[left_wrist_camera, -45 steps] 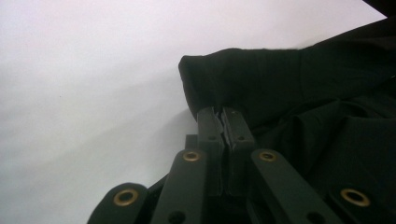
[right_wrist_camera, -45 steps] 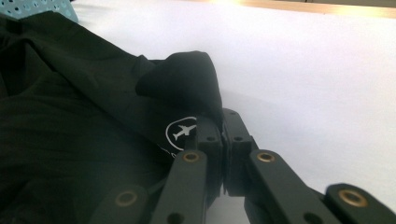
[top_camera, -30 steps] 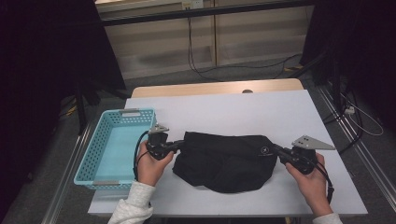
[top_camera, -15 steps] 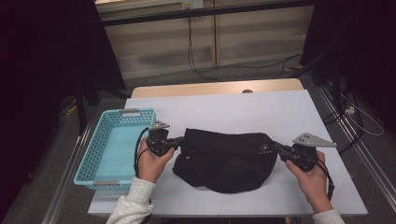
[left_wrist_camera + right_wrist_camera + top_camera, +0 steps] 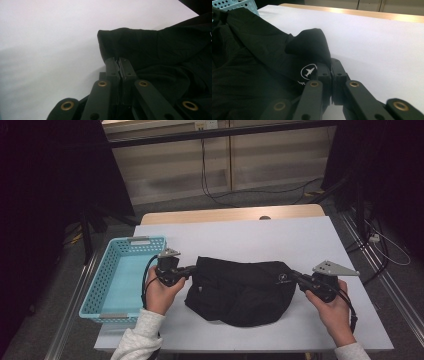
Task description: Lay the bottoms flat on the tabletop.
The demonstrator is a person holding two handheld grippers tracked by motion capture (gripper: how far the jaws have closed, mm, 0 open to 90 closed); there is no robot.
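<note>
black cloth sits pinched at both ends: our left gripper [image 5: 191, 269] has its jaws clamped thin on the left edge of the black garment [image 5: 240, 290], and our right gripper [image 5: 295, 275] is closed the same way on the right edge, so we judge we are holding it by two corners to stretch it flat or lift it for folding. in the left gripper view the jaws meet on a rolled hem of the fabric [image 5: 110, 47], and in the right gripper view a small peak of cloth [image 5: 312, 42] bunches just above the closed jaws, which tells us the grip is on the edge and not the bulk. the garment lies crumpled on the near half of the white table [image 5: 260, 240], between our two hands, with its lower edge sagging toward us. near the right grip we can read a small white printed circle with an airplane [image 5: 308, 72] inside; a line of letters sits under it, too small and partly hidden to make out. farther left, the light blue basket [image 5: 107, 285] stands at the table's left edge, just beside our left hand [image 5: 160, 292], probably where the cloth is meant to end up. beyond the table's far wooden strip [image 5: 230, 214] cables trail across the floor.
</note>
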